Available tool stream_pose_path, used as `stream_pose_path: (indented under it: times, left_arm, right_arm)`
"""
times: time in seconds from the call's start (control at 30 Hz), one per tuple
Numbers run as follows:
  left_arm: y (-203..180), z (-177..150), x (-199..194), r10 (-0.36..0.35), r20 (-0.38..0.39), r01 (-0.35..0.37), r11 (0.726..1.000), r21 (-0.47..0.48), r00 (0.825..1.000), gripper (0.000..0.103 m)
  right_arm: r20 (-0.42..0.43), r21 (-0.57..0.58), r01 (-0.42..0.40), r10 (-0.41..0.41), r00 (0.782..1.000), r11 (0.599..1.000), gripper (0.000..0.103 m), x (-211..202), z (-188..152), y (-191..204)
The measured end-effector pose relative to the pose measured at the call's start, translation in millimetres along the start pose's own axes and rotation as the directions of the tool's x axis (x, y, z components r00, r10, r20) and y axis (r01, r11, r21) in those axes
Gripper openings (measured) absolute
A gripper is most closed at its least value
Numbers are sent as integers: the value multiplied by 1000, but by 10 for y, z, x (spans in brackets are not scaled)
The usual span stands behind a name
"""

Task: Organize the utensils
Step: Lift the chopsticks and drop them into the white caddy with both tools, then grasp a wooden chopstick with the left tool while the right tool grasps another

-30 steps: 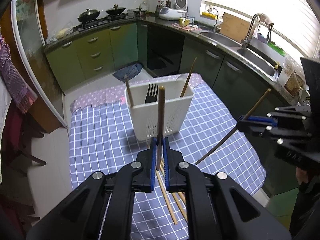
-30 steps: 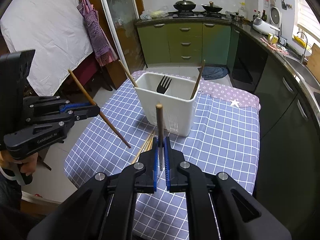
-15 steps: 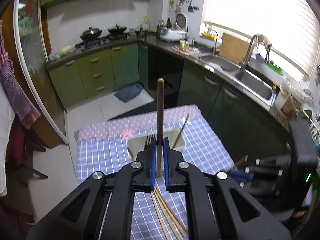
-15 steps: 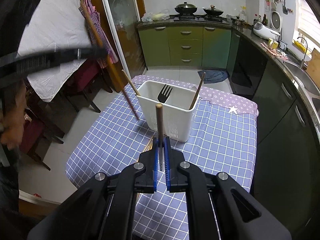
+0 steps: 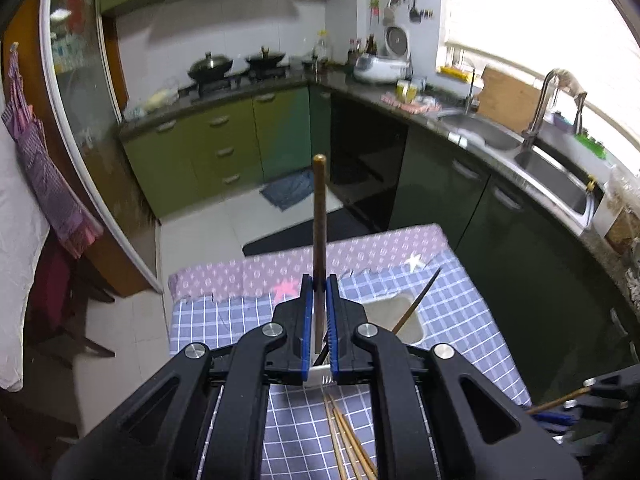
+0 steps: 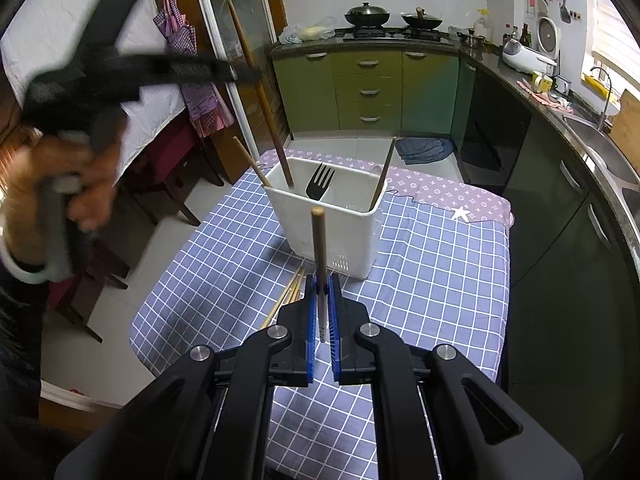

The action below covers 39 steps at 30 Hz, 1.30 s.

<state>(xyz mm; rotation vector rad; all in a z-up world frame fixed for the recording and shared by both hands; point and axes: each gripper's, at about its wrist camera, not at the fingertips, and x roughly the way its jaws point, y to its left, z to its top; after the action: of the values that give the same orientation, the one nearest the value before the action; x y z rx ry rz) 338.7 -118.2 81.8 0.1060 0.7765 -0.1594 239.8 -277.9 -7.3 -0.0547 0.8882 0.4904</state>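
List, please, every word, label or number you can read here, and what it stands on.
No text is readable in either view.
Left gripper, shut on a chopstick: any marking on its body is motion-blurred.
Countertop bottles: labels too small to read.
Red sticker on the glass door: blurred.

Both wrist views look down, sharing utensil caddy [image 6: 325, 216].
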Motion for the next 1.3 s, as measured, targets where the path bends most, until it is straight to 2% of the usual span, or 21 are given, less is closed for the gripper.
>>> stream_pose_path:
  times: [0.13,0.2,0.47,0.57,0.63,0.73,0.87,1.03,1.13,1.3]
  left_arm:
    - [48,-144,207,-11,-66,11,1000,-6,998,8]
    - [62,-186,199,-17,-66,17,1000,-4,998,9]
    - [211,-359,-215,-47,-12,47,999,-20,999,18]
    - [231,-486,-346,-65,-19,65,998,-2,998,19]
    - [238,-576,-396,-65,-30,65,998,3,997,20]
    - [287,-736,-437,-72,-53,73,997,12,996,20]
    - [356,-874,-444,-74,-77,75,997,12,994,20]
    - [394,-978,-403,-71,-109,72,997,8,992,21]
    - [396,-1035,-345,-78,-133,79,997,5,988,23]
    - [312,-1161,-152,-67,-188,71,997,18,980,25]
  right_arm:
    - [33,6,-4,3,999,1000,7,-127,88,12]
    - [60,14,-10,10,998,1000,7,-202,160,1]
    - [228,40,-43,33,973,998,7,-550,779,29]
    - [273,54,-27,12,962,998,7,-585,1043,31]
    - [286,66,17,-36,957,998,7,-523,1184,17]
    - [255,85,68,-88,963,994,7,-284,1306,-33]
    - [172,104,82,-99,980,991,7,124,1301,-127]
    - [99,102,94,-105,990,990,7,491,1227,-200]
    - [96,97,91,-101,990,991,7,519,1146,-177]
    - [142,79,48,-59,988,996,12,221,992,-132]
